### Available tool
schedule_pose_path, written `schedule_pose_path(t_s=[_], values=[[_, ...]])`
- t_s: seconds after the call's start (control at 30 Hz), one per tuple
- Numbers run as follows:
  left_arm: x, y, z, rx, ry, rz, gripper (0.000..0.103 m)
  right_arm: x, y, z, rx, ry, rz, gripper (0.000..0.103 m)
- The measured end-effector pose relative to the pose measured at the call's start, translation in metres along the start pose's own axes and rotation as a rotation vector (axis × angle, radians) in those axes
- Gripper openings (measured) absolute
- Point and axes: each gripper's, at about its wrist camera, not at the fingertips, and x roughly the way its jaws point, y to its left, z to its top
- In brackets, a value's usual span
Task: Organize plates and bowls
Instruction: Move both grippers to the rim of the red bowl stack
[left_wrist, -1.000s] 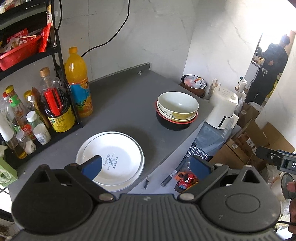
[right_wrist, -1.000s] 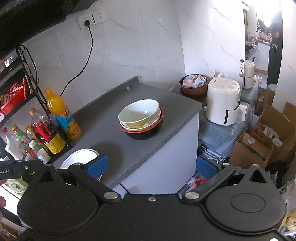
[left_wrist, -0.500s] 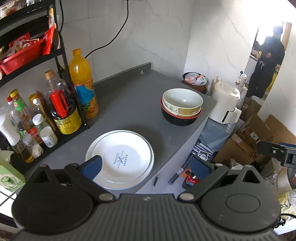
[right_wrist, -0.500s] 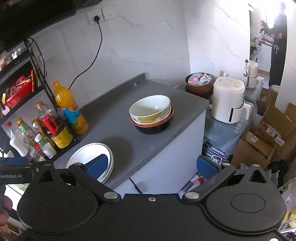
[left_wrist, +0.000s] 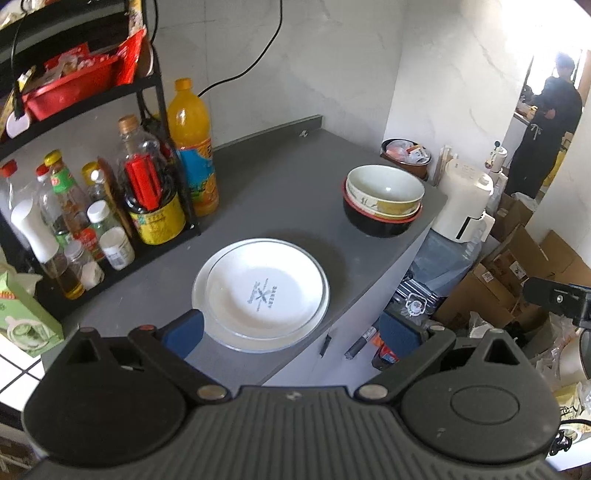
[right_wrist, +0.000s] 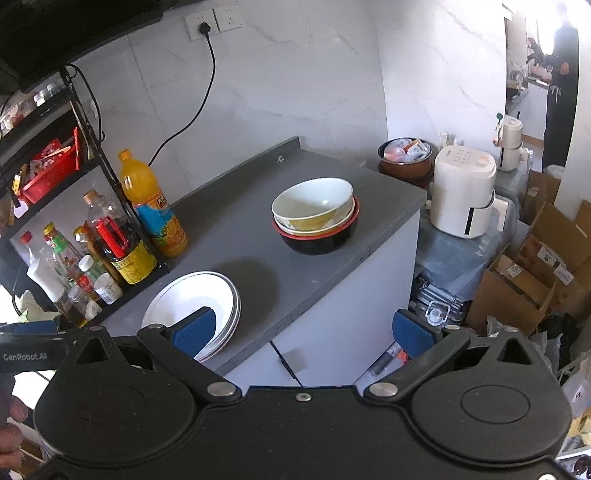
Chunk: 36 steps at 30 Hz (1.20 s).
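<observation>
A stack of white plates (left_wrist: 262, 293) (right_wrist: 195, 299) lies near the front edge of the grey counter (left_wrist: 280, 192) (right_wrist: 236, 225). Toward the counter's right end stands a stack of bowls (left_wrist: 384, 201) (right_wrist: 316, 216): a cream bowl nested over a black one with a red rim. My left gripper (left_wrist: 291, 330) hangs open above the counter's front edge, its left pad just short of the plates. My right gripper (right_wrist: 303, 330) is also open, back from the counter and empty, its left pad in front of the plates.
A black rack (left_wrist: 110, 92) with sauce bottles and an orange drink bottle (left_wrist: 192, 147) fills the counter's left. A white appliance (right_wrist: 461, 192), a brown pot (right_wrist: 406, 158) and cardboard boxes (right_wrist: 535, 273) lie right of the counter. A person (left_wrist: 543, 129) stands in the far doorway.
Both grippers have drawn back and risen from the counter, so plates and bowls look farther off. The plates and bowls have not moved. Both stay open.
</observation>
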Motion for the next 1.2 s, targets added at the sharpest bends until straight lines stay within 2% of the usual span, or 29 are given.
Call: schedule_pose_path(t_s=[0.23,0.53,0.63,0.8,0.9,1.03,1.2], values=[[0.012,0.016,0.005,-0.016,0.018,-0.001,0.100,0.014,0.007,0.001,0.029,0.015,-0.016,0.103],[0.043,0.028,0.030,0.066,-0.007,-0.013,0.100,0.043,0.000,0.010,0.137,0.000,-0.049,0.103],[0.056,0.028,0.043,0.066,0.009,-0.052,0.100,0.047,-0.002,0.017,0.141,-0.014,-0.054,0.103],[0.083,0.023,0.063,0.041,0.027,-0.081,0.100,0.066,-0.012,0.030,0.157,-0.022,-0.050,0.103],[0.099,0.014,0.074,0.041,0.008,-0.088,0.100,0.081,-0.022,0.039,0.151,-0.033,-0.048,0.102],[0.123,0.002,0.090,0.011,0.015,-0.094,0.099,0.105,-0.035,0.058,0.139,-0.033,-0.018,0.101],[0.152,-0.020,0.112,0.012,0.011,-0.095,0.099,0.140,-0.051,0.081,0.138,-0.010,0.004,0.098]])
